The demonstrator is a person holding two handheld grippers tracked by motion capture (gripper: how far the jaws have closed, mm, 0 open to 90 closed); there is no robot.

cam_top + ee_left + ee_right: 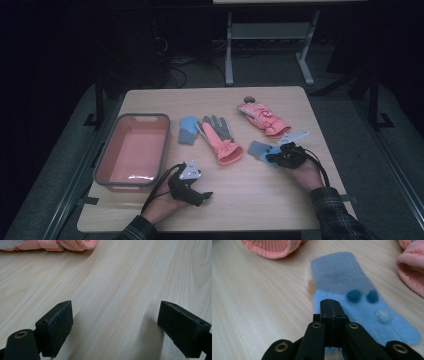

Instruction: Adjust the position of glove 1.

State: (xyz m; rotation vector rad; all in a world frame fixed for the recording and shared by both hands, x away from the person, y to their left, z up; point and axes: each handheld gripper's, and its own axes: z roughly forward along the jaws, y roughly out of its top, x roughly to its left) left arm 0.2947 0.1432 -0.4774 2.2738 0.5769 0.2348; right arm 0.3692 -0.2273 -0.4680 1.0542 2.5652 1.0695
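A blue and grey sock [259, 149] [342, 277] with two dark blue pompoms and a white one lies flat on the wooden table [250, 200]. My right gripper [272, 159] [331, 307] is over its light blue end, jaws pressed together with nothing visible between the pads. A matching sock [188, 130] lies beside a pink and grey glove [220, 137] mid-table. A second pink glove [263, 118] lies farther back. My left gripper [204, 195] [115, 330] rests near the front edge, open over bare wood.
An orange-red bin [166, 145] with a grey rim stands at the table's left. A small round object [248, 99] sits by the far glove. Pink knitted cuffs [272, 247] [412, 265] flank the sock in the right gripper view. A table frame stands beyond.
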